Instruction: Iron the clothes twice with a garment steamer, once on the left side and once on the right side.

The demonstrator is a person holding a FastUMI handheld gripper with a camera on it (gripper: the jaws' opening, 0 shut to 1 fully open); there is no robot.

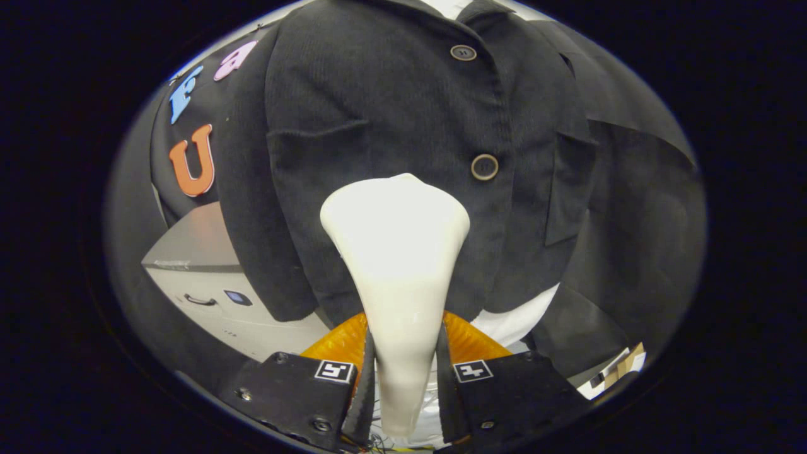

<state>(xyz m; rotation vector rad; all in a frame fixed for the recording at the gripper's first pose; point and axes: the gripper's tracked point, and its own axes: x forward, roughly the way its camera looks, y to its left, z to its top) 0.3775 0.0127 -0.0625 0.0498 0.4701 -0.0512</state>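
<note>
A dark corduroy jacket (391,120) with round buttons and chest pockets hangs straight ahead, over a white garment (514,318) that peeks out below its hem. My gripper (403,369) is shut on the handle of a cream-white garment steamer (397,252). The steamer's wide head rises beyond the fingers and lies against the jacket's left panel, just below and left of the lower button (484,167). An orange part of the steamer (470,340) bulges out behind the handle, between the fingers.
A grey-white box-like appliance (208,277) with a dark handle stands low to the left of the jacket. The booth's black cloth wall (637,208) surrounds the garment. Some cardboard and paper scraps (621,366) lie low to the right.
</note>
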